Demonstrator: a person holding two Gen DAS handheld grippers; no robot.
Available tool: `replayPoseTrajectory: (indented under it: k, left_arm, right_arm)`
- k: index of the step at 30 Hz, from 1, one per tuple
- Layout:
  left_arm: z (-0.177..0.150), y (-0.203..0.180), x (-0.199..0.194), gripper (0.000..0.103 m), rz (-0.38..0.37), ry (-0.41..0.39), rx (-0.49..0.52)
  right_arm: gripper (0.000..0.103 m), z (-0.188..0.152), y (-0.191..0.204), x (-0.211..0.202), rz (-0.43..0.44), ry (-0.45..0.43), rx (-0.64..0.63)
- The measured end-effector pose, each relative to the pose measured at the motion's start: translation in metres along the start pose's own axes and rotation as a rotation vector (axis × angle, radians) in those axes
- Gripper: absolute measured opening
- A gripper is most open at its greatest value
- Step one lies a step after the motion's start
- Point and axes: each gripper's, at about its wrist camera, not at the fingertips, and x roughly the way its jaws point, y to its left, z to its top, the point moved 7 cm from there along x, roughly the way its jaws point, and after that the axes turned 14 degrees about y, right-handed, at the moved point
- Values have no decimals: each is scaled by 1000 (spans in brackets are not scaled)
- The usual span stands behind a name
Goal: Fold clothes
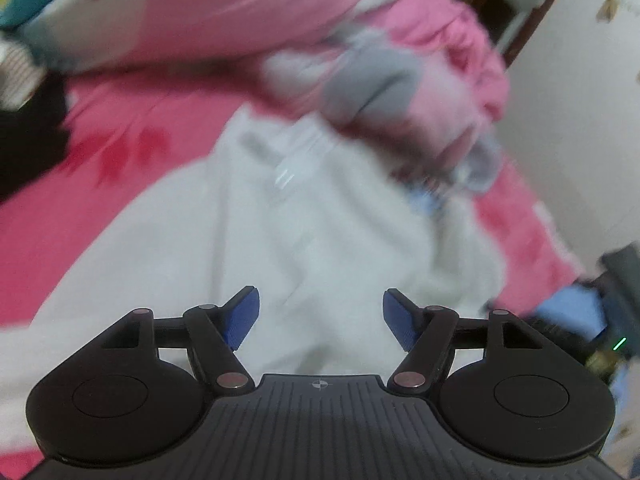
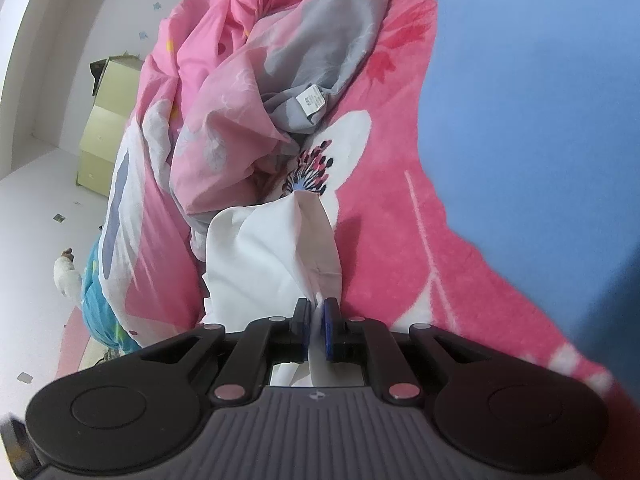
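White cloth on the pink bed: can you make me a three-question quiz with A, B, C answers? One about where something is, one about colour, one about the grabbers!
1. Where is the white cloth?
A. on the pink blanket
B. on a chair
C. in a drawer

2. What colour are the gripper pads?
A. yellow
B. blue
C. green

3. Which gripper pinches the cloth?
A. left gripper
B. neither
C. right gripper

Answers: 1 A, it lies across the blanket; 2 B, both pads show blue; 3 C, its jaws squeeze white fabric, while the left stands open.

White garment (image 2: 272, 256); pink floral blanket (image 2: 400, 216); quilt (image 2: 224, 112) pink-grey, seemingly.
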Motion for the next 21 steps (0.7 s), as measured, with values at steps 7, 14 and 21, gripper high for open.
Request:
replayPoseTrajectory:
  k: [7,14,21]
  left_arm:
    - [-44,0,7,68,48,8,84]
    - [-71,-19,21,43,258,18,300]
    - [-77,-33,17,4,331,-28,362]
  right_arm:
    - [7,0,0,2,-11,-2,-8]
    - [7,-1,1,3,-19,-3,-10]
    - [7,1,0,4,-19,-3,-13]
